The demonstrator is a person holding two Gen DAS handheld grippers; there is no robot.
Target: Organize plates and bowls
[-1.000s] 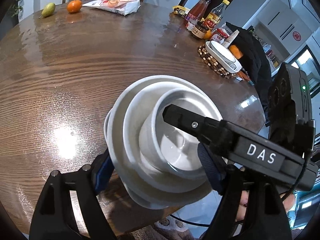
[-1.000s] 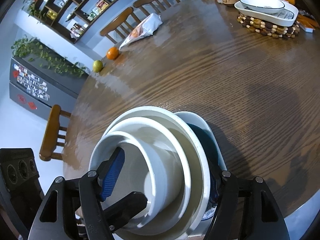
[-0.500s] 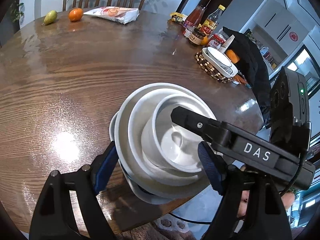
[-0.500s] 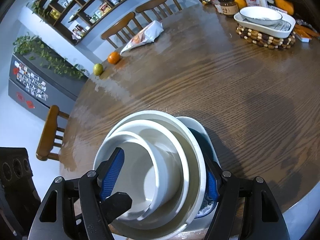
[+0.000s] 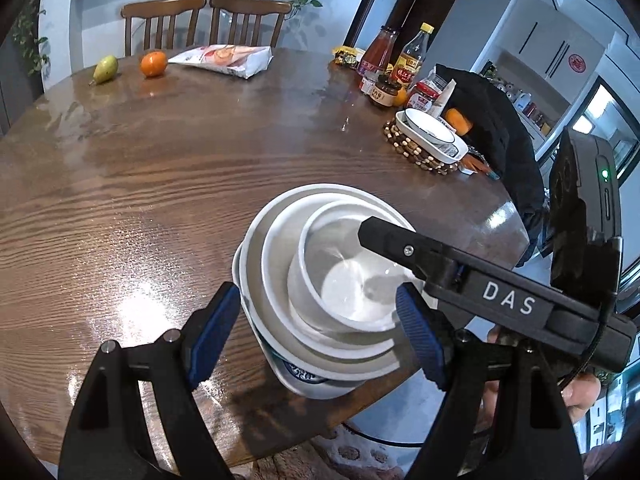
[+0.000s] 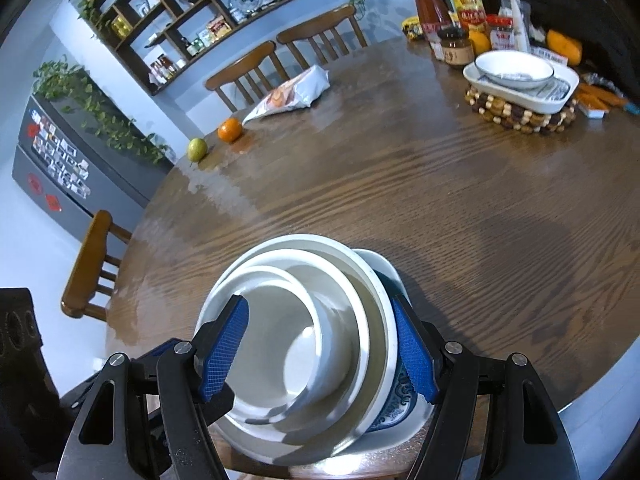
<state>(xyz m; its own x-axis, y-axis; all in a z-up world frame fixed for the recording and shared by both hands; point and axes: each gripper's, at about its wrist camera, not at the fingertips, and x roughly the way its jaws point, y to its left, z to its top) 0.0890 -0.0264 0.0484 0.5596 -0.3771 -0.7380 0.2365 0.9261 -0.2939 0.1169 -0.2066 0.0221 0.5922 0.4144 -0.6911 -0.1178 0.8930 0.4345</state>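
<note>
done: bowls nested in stack (image 5: 320,280) on plate | left claw (image 5: 316,332), right claw (image 6: 320,344) each clamp stack | left: set it on worktop (image 5: 160,184); dish (image 6: 520,76) apart

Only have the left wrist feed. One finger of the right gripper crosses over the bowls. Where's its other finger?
Observer: The right gripper straddles the whole stack. One pad sits at the nested white bowls, the other against the blue-patterned dish underneath.
Operator: Anything by the table edge on that side?
Observer: A wooden chair stands at the table edge, at the left of the right wrist view, apart from the stack.
</note>
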